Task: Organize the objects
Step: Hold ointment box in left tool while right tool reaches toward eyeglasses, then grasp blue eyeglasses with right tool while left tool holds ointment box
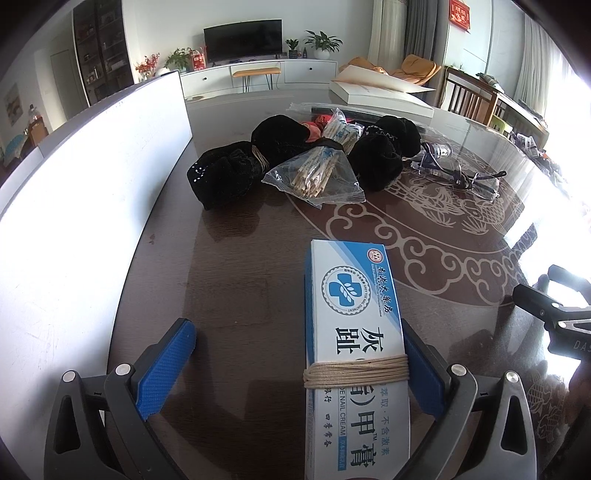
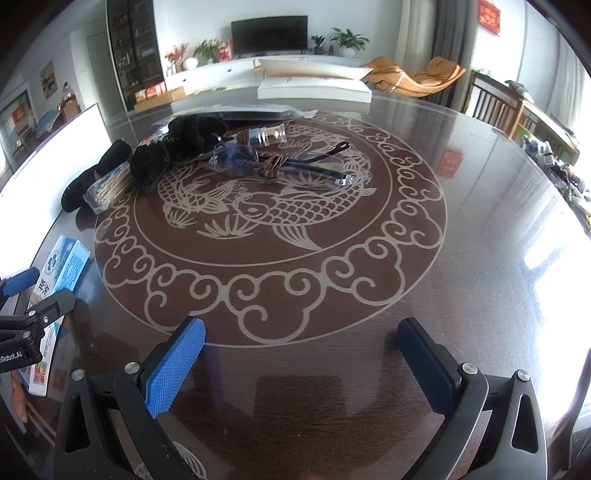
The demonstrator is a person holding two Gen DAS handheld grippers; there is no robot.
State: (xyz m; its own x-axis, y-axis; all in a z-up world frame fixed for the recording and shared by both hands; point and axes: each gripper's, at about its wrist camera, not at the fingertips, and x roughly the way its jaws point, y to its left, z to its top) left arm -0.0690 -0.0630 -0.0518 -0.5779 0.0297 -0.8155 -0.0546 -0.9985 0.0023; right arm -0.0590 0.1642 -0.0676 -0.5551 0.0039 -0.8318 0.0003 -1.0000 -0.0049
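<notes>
Left tongs (image 1: pixel 299 363) wide open, box (image 1: pixel 354 343) against right pad only, lying on table (image 1: pixel 229 280). Center box before closing; grip below twine. Right tongs (image 2: pixel 301 360) open, empty, hovering.

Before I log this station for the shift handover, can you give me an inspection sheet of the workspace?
Surface: dark glossy table with a pale fish-and-cloud pattern.
Job's things: blue-and-white cream box, wound with tan cord, lying flat between the left gripper's fingers.
Clutter: black velvet pouches, plastic bag of wooden sticks, clear safety glasses, small glass bottle, white board along the left edge.
Grippers: left gripper open, one pad beside the box; right gripper open, nothing between its fingers.
Cables: nothing seen.
Surroundings: living room with a television, potted plants, an orange lounge chair.
</notes>
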